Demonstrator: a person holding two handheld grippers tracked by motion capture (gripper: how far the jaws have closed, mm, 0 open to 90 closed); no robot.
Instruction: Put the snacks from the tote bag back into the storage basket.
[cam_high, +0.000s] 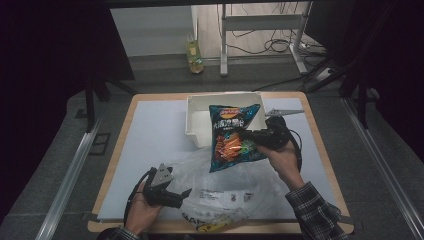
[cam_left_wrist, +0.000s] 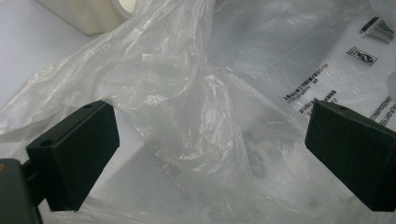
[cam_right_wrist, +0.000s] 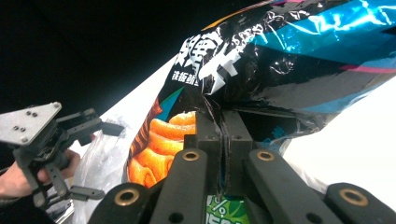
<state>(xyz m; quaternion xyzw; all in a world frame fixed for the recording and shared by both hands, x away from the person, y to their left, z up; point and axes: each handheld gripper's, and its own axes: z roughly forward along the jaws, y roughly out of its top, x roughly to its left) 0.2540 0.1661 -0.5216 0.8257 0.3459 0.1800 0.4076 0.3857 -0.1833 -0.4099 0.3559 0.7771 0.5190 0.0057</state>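
Right hand-held gripper (cam_right_wrist: 223, 140) clamps chip bag (cam_high: 231, 136); white lettering unreadable.

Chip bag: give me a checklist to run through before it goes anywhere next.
1. Grip on the chip bag: ok. The right claw is shut on the bag's edge.
2. Bag clear of the table: ok. In the high view it hangs above the clear plastic bag.
3. Left claw ready: ok. Its jaws stand open, with the plastic film between them but not pinched.
4. Plastic bag's mouth open: cannot tell. The film lies crumpled and no opening shows.
5. White bin free to receive: cannot tell. The chip bag hides most of its inside.
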